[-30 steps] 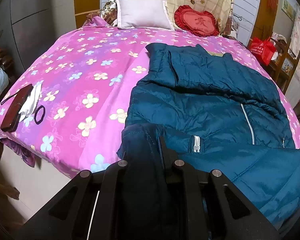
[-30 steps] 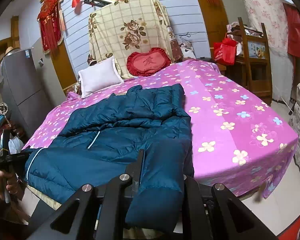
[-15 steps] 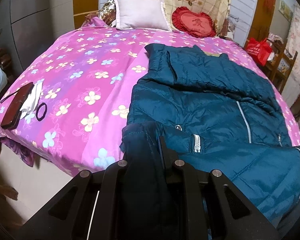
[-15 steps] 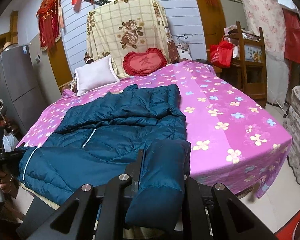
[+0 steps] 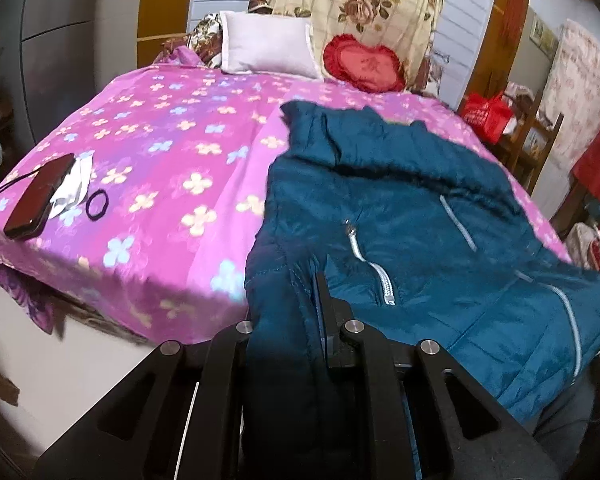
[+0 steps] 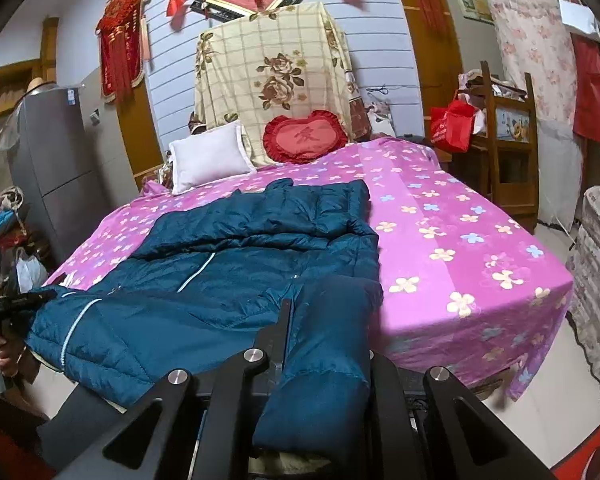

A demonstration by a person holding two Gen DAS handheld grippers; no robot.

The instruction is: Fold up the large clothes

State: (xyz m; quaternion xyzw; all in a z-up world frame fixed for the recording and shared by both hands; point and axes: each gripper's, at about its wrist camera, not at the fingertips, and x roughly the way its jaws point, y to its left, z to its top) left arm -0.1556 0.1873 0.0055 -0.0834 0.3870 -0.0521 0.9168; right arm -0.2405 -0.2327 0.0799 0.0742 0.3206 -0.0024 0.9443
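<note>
A large teal puffer jacket (image 5: 400,208) lies spread on the pink flowered bed (image 5: 160,160), its bottom part hanging over the near edge. My left gripper (image 5: 296,320) is shut on one bottom corner of the jacket, lifted off the bed. In the right wrist view the jacket (image 6: 240,256) stretches across the bed (image 6: 460,240), and my right gripper (image 6: 324,340) is shut on the other bottom corner, whose fabric drapes over the fingers. The left gripper also shows at the far left of the right wrist view (image 6: 4,304).
A dark phone case (image 5: 36,196), white cloth (image 5: 74,188) and black hair tie (image 5: 97,205) lie at the bed's left corner. A white pillow (image 5: 268,50) and red heart cushion (image 5: 366,64) stand at the headboard. A wooden chair (image 6: 504,152) stands right of the bed.
Both grippers have pulled back and risen a little with the jacket's hem, drawing the jacket toward the near edge of the bed. Their grip is unchanged.
</note>
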